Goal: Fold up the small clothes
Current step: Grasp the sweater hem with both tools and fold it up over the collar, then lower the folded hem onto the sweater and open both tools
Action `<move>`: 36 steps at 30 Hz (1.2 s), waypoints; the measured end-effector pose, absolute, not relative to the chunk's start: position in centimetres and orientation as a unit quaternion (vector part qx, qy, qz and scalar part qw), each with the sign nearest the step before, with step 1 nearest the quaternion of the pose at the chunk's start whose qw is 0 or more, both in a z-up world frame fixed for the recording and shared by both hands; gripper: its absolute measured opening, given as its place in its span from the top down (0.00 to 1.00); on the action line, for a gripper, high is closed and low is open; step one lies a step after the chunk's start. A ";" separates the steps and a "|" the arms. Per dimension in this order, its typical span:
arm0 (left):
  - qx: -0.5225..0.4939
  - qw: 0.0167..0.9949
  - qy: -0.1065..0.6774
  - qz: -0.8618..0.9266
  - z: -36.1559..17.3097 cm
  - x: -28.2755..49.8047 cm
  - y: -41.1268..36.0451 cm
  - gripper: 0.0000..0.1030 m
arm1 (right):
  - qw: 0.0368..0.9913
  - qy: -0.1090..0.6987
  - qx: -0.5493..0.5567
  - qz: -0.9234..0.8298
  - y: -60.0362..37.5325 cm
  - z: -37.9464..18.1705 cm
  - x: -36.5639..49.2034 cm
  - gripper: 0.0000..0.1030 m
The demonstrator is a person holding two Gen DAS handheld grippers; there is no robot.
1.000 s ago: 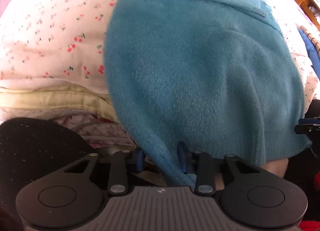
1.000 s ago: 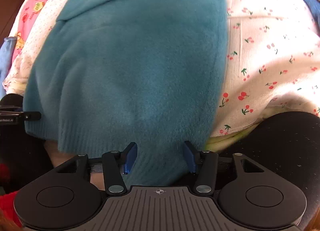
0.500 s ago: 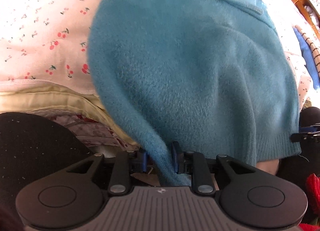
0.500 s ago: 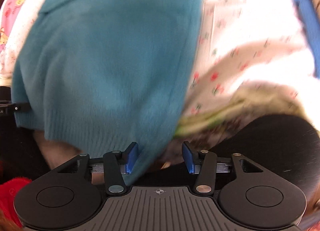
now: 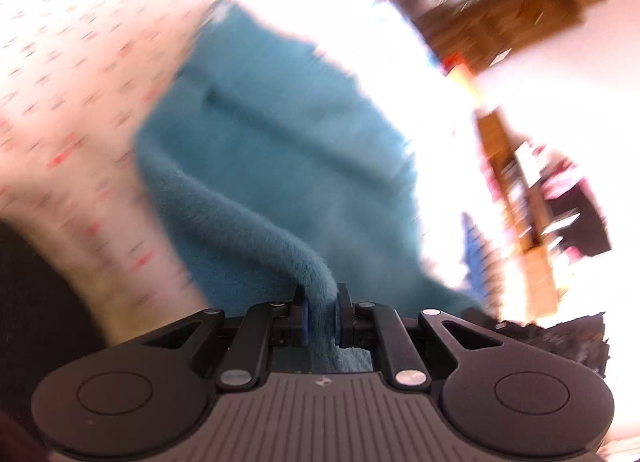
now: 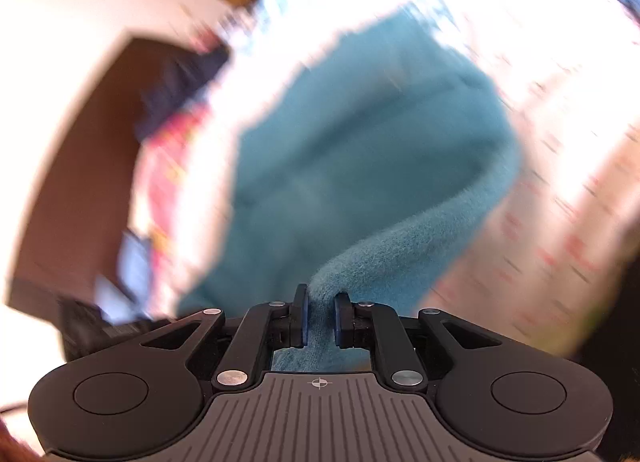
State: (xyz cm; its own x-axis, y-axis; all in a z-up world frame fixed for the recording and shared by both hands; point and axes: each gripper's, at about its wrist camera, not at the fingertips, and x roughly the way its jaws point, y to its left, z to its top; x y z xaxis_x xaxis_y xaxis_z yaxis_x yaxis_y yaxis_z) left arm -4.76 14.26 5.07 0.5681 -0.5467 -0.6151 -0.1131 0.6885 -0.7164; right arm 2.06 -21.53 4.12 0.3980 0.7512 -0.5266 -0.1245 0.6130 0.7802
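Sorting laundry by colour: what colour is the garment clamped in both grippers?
Plain teal blue; the fuzzy sweater shows best in the right wrist view.

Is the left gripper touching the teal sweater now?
Touching. In the left wrist view, the left gripper is closed on a bunched edge of the teal sweater, and the fabric fills the space between both blue pads.

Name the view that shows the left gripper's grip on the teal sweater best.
Left wrist view: the left gripper is shut on a ridge of the sweater, right at the camera. The right wrist view shows only the right gripper pinching the sweater's other edge.
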 end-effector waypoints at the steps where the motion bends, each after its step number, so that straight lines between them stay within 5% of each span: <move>1: -0.381 0.809 0.425 -0.138 5.6 -4.0 14.4 0.85 | 0.770 0.446 0.354 0.289 -21.6 4.5 2.8 0.88; 10: -0.416 0.847 0.317 -0.099 6.7 6.6 16.5 0.85 | 0.822 0.332 0.425 0.183 -21.6 5.3 12.5 0.88; 20: -0.408 0.863 0.296 0.024 0.9 15.5 20.2 0.85 | 0.834 0.351 0.422 0.063 -20.8 -1.4 23.0 0.88; 33: -0.457 0.846 0.272 0.048 0.5 14.8 20.3 0.73 | 0.840 0.351 0.406 0.078 -20.3 -0.6 23.6 0.71; 36: -0.464 0.843 0.264 0.060 0.8 14.4 20.5 0.65 | 0.830 0.347 0.428 0.092 -20.6 -0.9 23.6 0.57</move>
